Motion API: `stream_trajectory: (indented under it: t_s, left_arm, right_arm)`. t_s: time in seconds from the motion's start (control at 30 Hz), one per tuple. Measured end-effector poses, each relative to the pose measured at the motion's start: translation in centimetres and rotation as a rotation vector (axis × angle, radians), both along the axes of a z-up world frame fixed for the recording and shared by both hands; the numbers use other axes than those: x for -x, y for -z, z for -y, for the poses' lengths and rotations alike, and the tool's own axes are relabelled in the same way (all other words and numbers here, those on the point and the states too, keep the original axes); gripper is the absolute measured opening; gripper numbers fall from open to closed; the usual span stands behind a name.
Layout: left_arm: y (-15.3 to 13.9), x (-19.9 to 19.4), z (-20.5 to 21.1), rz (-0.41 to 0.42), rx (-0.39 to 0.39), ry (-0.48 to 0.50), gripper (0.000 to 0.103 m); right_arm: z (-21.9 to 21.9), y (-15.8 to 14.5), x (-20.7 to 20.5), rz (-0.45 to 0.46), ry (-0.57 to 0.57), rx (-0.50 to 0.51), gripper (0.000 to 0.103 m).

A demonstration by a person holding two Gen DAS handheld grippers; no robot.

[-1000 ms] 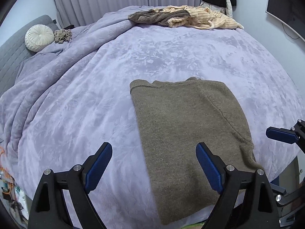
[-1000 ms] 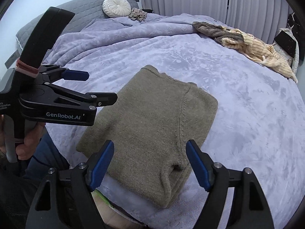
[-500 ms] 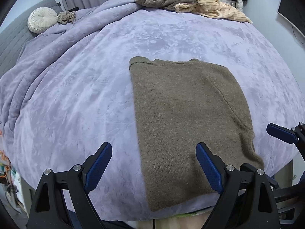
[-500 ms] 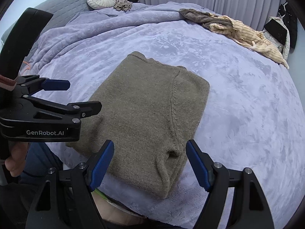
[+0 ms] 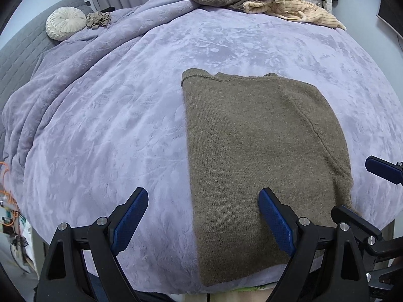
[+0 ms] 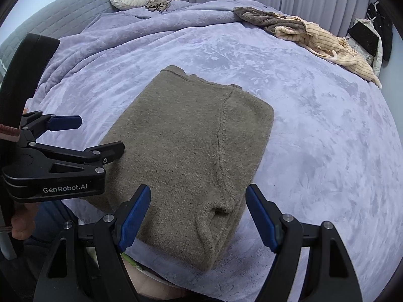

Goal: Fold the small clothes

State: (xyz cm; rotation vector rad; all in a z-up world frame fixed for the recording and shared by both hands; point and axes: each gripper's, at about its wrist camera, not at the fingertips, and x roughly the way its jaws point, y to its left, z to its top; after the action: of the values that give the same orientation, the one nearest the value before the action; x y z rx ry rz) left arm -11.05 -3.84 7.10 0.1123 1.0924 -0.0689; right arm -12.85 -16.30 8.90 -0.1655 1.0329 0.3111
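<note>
An olive-brown knit sweater (image 5: 262, 156) lies folded into a long rectangle on the lilac blanket, its near end at the bed's front edge. In the right wrist view the same sweater (image 6: 186, 151) shows a sleeve cuff tucked at its near right corner. My left gripper (image 5: 204, 221) hovers open above the sweater's near left edge, nothing between its blue pads. My right gripper (image 6: 199, 219) is open too, above the near end by the cuff. The left gripper (image 6: 63, 136) also appears at the left of the right wrist view, and a right fingertip (image 5: 382, 170) at the left wrist view's right edge.
A heap of grey and cream striped clothes (image 5: 264, 2) lies at the bed's far side. A round white cushion (image 5: 66, 24) and a small beige garment (image 5: 98, 19) sit by the grey headboard (image 5: 22, 58). A hand (image 6: 22, 224) holds the left gripper.
Both views have tipped further downward, so the sweater and bed sit higher in frame. The sweater has not moved and both grippers stay open.
</note>
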Motion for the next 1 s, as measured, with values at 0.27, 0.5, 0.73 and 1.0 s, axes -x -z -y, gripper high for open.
stream_trajectory:
  t_s: [0.27, 0.5, 0.73, 1.0]
  left_arm:
    - [-0.1, -0.7, 0.1, -0.009, -0.006, 0.016, 0.090]
    - [-0.1, -1.7, -0.4, -0.016, 0.018, 0.010, 0.090]
    - [0.1, -2.3, -0.8, -0.021, 0.041, 0.019, 0.090]
    - [0.4, -2.6, -1.5, -0.030, 0.076, 0.022, 0.090]
  right_arm:
    - [-0.3, 0.2, -1.5, -0.024, -0.002, 0.020, 0.080]
    - [-0.9, -0.1, -2.6, -0.035, -0.003, 0.035, 0.080]
    - [-1.4, -0.2, -3.1, -0.050, 0.005, 0.058, 0.080]
    - [-2.1, -0.1, -3.4, -0.066, 0.003, 0.090, 0.080]
